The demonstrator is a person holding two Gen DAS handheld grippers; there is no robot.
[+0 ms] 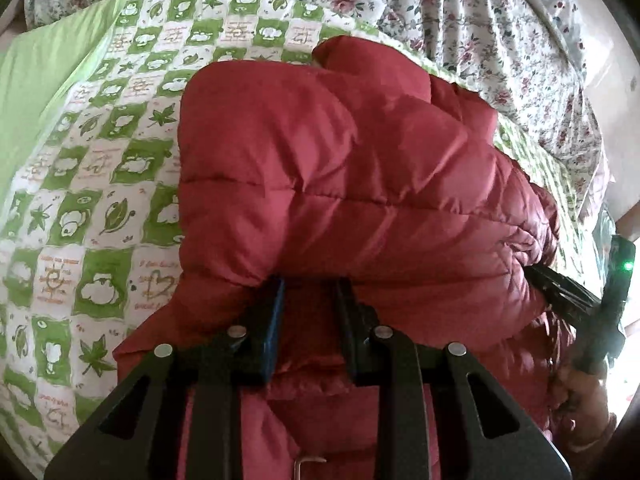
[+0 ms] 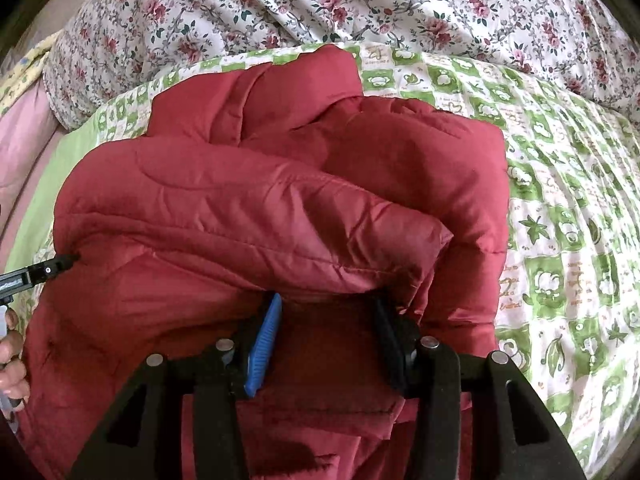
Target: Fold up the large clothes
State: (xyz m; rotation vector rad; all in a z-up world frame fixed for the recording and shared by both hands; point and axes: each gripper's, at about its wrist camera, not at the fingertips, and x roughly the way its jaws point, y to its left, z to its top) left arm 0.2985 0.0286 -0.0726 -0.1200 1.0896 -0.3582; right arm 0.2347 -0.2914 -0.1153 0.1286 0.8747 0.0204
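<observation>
The red puffer jacket (image 1: 340,184) lay bunched and partly folded on the green-checked quilt (image 1: 100,184) of the bed, with a floral duvet (image 2: 360,4) heaped behind it. The left gripper (image 1: 310,300) had its jaws clamped on a raised fold at the jacket's near edge, and the right gripper (image 2: 326,316), jaws set wider, pinched another thick fold alongside

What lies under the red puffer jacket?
The red puffer jacket lies on a green-and-white patterned quilt, with floral bedding behind. Whatever sits directly beneath the jacket is covered.
</observation>
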